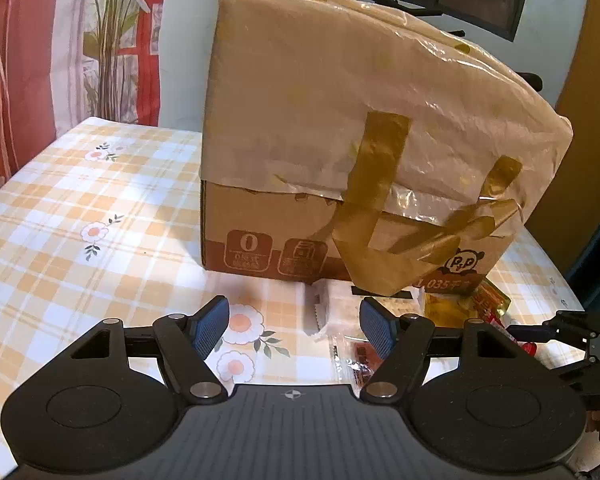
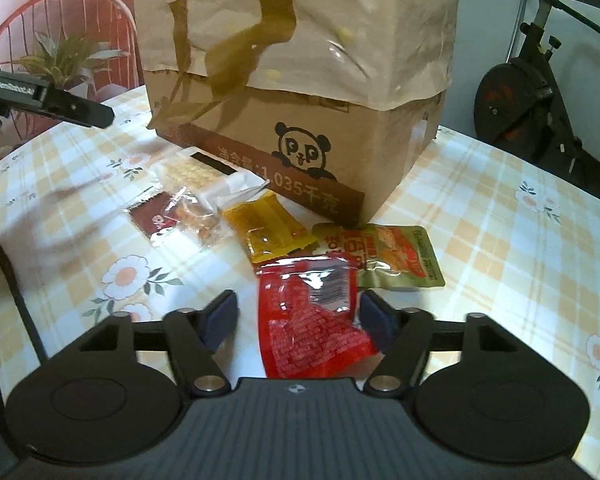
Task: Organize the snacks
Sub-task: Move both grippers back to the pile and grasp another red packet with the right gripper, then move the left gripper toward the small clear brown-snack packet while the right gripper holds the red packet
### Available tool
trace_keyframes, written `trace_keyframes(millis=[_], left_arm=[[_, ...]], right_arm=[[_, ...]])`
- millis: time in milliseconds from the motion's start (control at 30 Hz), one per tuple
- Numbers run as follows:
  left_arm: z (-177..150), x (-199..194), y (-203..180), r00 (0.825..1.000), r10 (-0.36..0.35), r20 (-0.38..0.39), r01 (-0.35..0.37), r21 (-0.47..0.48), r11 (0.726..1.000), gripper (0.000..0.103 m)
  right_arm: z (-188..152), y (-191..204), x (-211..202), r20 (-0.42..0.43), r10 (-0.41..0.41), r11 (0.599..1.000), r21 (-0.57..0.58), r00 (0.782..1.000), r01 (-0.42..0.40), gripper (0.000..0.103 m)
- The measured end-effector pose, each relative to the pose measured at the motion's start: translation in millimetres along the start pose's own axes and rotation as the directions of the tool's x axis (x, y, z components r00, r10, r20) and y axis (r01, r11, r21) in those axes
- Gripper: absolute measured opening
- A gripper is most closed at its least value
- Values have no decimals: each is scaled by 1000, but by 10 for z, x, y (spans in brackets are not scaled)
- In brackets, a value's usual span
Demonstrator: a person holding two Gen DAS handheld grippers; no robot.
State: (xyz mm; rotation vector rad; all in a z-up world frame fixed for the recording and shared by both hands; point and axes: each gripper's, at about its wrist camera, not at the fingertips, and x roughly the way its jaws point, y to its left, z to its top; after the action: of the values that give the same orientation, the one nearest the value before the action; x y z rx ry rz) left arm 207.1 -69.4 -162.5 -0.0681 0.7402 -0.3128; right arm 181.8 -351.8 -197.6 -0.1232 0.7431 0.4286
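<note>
right gripper [image 2: 298,320] is spread wide, holding nothing, red snack packet [image 2: 312,316] lying between its fingers in front of the cardboard box [image 2: 300,136], long axis pointing boxward; left gripper [image 1: 294,326] gapes too, farther off

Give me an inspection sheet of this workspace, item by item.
Surface: checked floral tablecloth.
Job's things: red packet, yellow packet, green-orange pouch, brown packet, clear wrapped snack and white packet, loose before the cardboard box.
Clutter: peeling tape and plastic wrap on the box.
Grippers: left gripper open, empty; right gripper open, the red packet in view between its fingers.
Cables: dark cable at the left edge.
Surroundings: exercise bike, potted plant, red chair.
</note>
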Motion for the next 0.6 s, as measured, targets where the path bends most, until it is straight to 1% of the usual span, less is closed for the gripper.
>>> trace_keyframes(millis=[33, 167, 233, 267, 300, 333, 433, 500, 600], left_arm=[[-3, 4, -5, 1000, -3, -2, 3, 2, 1000, 74], [-17, 4, -4, 1000, -19, -4, 19, 7, 1000, 73], [-22, 8, -2, 1000, -24, -7, 25, 6, 1000, 73], [-28, 10, -2, 1000, -29, -8, 29, 6, 1000, 71], [-34, 13, -1, 999, -36, -10, 36, 6, 999, 68], [-39, 21, -5, 999, -43, -15, 43, 8, 999, 67], [-69, 45, -31, 998, -63, -26, 63, 18, 998, 65], [-90, 70, -49, 996, -77, -37, 77, 23, 997, 59], [-116, 119, -92, 995, -87, -56, 89, 37, 995, 57]], right_arm=[[-6, 18, -8, 4, -2, 1000, 3, 1000, 2, 57], [-21, 88, -21, 19, -12, 1000, 17, 1000, 12, 54], [-15, 135, -32, 40, -13, 999, 31, 999, 12, 52], [-8, 163, -35, 53, -19, 999, 36, 998, 17, 51], [-2, 184, -38, 69, -26, 999, 45, 997, 22, 48], [10, 201, -44, 91, -34, 998, 62, 995, 28, 47], [18, 223, -31, 132, -58, 993, 109, 990, 43, 47], [-9, 228, -2, 137, -69, 989, 136, 988, 50, 47], [-31, 241, -27, 152, -83, 989, 135, 985, 63, 47]])
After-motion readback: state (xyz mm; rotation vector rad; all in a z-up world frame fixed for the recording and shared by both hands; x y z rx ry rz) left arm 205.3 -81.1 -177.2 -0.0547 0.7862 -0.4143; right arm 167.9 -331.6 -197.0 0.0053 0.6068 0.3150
